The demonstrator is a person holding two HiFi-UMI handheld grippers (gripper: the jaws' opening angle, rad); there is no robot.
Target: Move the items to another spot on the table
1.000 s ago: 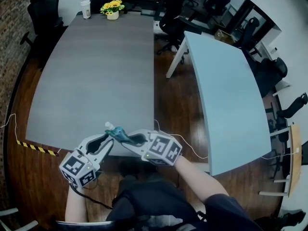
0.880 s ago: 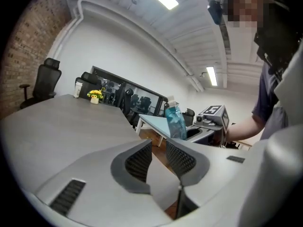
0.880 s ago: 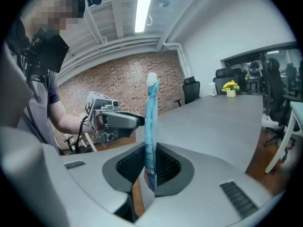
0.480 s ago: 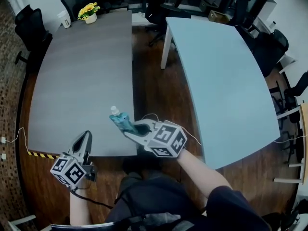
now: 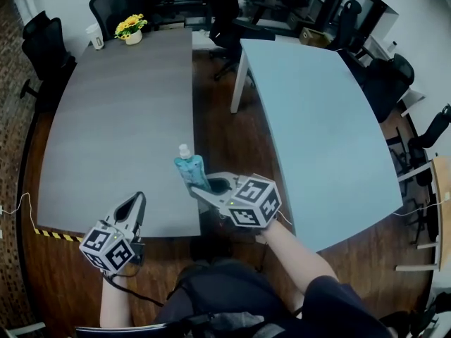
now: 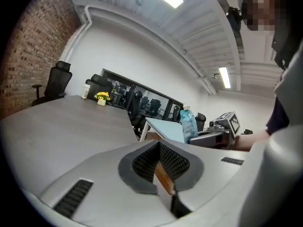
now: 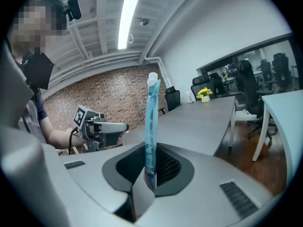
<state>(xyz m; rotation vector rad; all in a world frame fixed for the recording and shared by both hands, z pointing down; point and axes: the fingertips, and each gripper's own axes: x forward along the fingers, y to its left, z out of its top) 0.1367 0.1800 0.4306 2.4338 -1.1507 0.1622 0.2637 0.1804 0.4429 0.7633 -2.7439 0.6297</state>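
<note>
The blue pouch [image 5: 192, 169] with the white cap stands upright in my right tongs [image 5: 201, 187], cap uppermost. In the right gripper view the flat pouch [image 7: 150, 126] runs edge-on up the middle, and the right tongs [image 7: 149, 174] pinch its lower end from both sides. From the head view it hangs by the right edge of the grey tabletop [image 5: 120, 132], near that tabletop's near corner. I cannot tell whether its bottom touches anything.

My left tongs [image 5: 134, 206] sit off to the left of the pouch, apart from it, over the near edge of the grey tabletop. In the left gripper view the left tongs [image 6: 163, 167] are pressed together with nothing between them. The pouch [image 6: 188, 123] shows beyond them, on the right.

A strip of wooden floor [image 5: 218, 129] separates the grey tabletop from a pale blue tabletop [image 5: 317, 118] on the right. At the grey tabletop's far end stand a small pot of yellow flowers [image 5: 131, 28] and, just beside it, a paper cup [image 5: 96, 36]. A yellow-and-black tape [image 5: 53, 234] marks the floor below the near left corner. Dark office chairs [image 5: 46, 44] stand around the far sides.
</note>
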